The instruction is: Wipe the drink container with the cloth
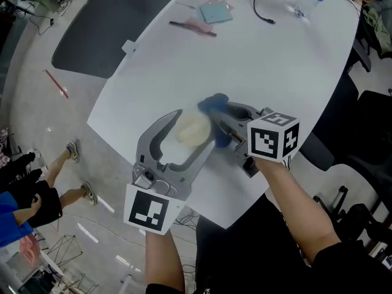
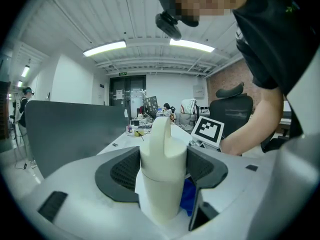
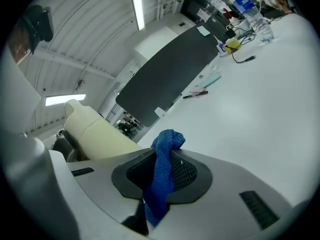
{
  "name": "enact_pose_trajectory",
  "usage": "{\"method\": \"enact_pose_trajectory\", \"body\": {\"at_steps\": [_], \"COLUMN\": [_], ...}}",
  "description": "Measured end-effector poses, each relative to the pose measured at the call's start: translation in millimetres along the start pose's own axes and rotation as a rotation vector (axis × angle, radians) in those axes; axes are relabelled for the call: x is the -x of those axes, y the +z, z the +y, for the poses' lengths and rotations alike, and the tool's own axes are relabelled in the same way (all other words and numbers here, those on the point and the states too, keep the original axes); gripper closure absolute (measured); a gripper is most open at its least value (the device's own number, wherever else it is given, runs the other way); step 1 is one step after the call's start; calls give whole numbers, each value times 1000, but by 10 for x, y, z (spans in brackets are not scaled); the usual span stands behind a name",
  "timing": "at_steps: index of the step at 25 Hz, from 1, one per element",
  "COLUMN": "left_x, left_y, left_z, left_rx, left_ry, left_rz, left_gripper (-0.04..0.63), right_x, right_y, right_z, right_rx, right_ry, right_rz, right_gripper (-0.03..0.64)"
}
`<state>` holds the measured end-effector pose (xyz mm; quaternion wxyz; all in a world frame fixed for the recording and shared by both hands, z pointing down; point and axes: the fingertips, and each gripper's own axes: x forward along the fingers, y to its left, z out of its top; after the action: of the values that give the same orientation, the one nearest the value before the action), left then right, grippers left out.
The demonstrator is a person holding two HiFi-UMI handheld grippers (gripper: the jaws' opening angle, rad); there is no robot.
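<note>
Left gripper clamps the cream drink container — right gripper pinches the blue cloth just beside it

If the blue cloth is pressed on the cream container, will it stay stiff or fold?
Probably floppy: the blue cloth bunches above the jaws of the right gripper and droops below them. It would likely fold against the cream container rather than push back. It seems light: a narrow pinch holds it.

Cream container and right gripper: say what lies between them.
The blue cloth, pinched in the right gripper, bunches right beside the cream container; the head view shows it.
</note>
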<state>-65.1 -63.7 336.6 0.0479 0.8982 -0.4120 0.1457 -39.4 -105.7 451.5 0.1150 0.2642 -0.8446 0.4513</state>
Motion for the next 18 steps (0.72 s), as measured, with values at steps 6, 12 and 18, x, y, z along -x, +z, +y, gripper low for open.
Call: {"method": "enact_pose_trajectory", "body": {"at_steps": [6, 12, 18], "left_x": [7, 126, 40], "left_y": [33, 67, 16], "left_z": [11, 132, 138], "left_rx": [-20, 145, 212], "left_ry": [87, 477, 660], "left_rz": [18, -29, 20], "left_gripper": [314, 293, 290], "right_x": [-6, 19, 21], "right_y": [15, 38, 33], "right_z": [-3, 18, 32], "right_rx": [15, 71, 99], "right_ry": [-9, -40, -53], "right_rz": [-1, -24, -36], "right_gripper": [560, 560, 560]}}
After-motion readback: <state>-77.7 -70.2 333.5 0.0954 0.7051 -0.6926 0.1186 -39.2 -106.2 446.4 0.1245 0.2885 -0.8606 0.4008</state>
